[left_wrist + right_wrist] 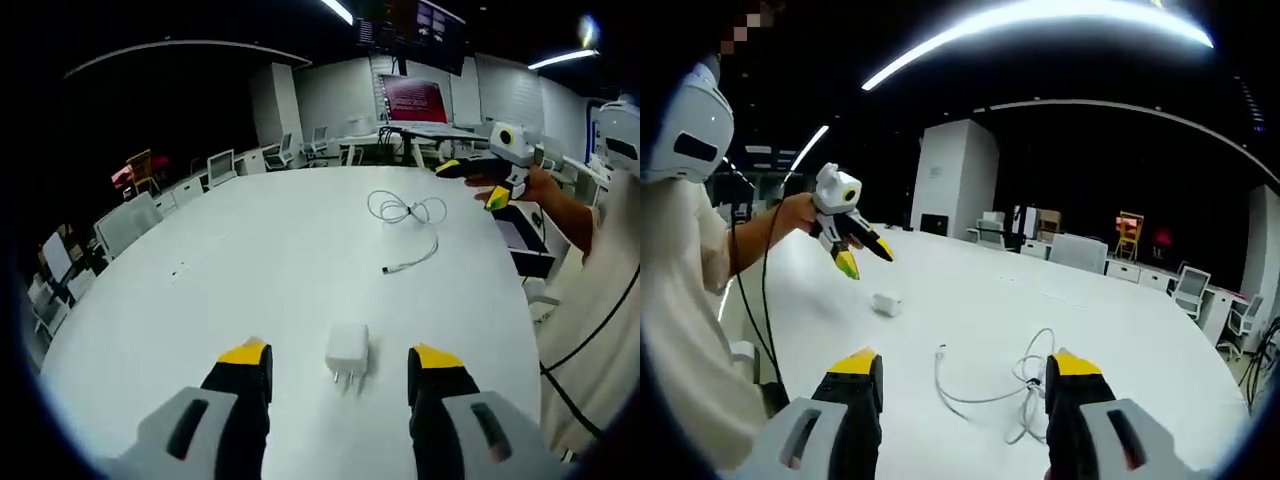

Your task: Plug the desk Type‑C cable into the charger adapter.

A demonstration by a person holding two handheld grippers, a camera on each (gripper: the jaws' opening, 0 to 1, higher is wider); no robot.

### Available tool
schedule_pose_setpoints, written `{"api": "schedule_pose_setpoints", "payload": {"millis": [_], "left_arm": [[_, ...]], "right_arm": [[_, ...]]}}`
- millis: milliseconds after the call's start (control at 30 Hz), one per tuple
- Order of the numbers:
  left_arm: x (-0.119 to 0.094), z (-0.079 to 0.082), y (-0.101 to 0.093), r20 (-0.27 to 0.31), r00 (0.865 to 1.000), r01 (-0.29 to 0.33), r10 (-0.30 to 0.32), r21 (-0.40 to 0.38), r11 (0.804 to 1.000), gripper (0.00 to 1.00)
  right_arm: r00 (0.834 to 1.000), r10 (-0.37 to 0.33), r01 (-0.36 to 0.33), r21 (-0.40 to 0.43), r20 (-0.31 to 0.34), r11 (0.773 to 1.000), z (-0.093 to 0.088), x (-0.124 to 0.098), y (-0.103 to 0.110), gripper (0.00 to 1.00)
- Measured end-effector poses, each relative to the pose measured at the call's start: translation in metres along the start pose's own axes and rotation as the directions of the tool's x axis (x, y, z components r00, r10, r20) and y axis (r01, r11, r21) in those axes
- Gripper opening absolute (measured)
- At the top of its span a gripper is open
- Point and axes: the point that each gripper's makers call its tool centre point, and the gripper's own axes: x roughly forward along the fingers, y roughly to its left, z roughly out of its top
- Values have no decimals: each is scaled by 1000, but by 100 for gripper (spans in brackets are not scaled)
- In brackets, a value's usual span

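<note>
Charger adapter (347, 349): a white, boxy, rounded block is seen lying flat on the desk (260, 270), prongs pointed toward the near edge.
Type-C cable (1012, 385): thin white cord, loosely looped, with the free plug end trailing off toward the adapter.
Left gripper (340, 362): jaws are held wide apart, nothing gripped, the adapter lying between the yellow tips.
Right gripper (962, 365): jaws are spread open and empty, poised above the cable.
Desk: smooth, matte white, with a curved edge.
</note>
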Motion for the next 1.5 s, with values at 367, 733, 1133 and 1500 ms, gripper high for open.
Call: {"api": "schedule_pose_setpoints", "payload": {"millis": [367, 733, 1133, 1500], "left_arm": [[17, -10, 4, -97, 995, 33, -32, 9, 999, 55], [45, -30, 0, -188, 979, 79, -78, 2, 997, 53], [62, -35, 1, -228, 969, 103, -99, 4, 995, 39], [69, -37, -10, -229, 962, 150, -148, -9, 989, 29]], "right_arm": [[1000, 1, -1, -4, -24, 1000, -9, -3, 1, 66], [1000, -10, 10, 7, -28, 1000, -16, -6, -4, 66], [999, -33, 33, 11, -33, 999, -20, -10, -9, 66], [999, -42, 42, 1, -19, 999, -14, -12, -6, 65]]}}
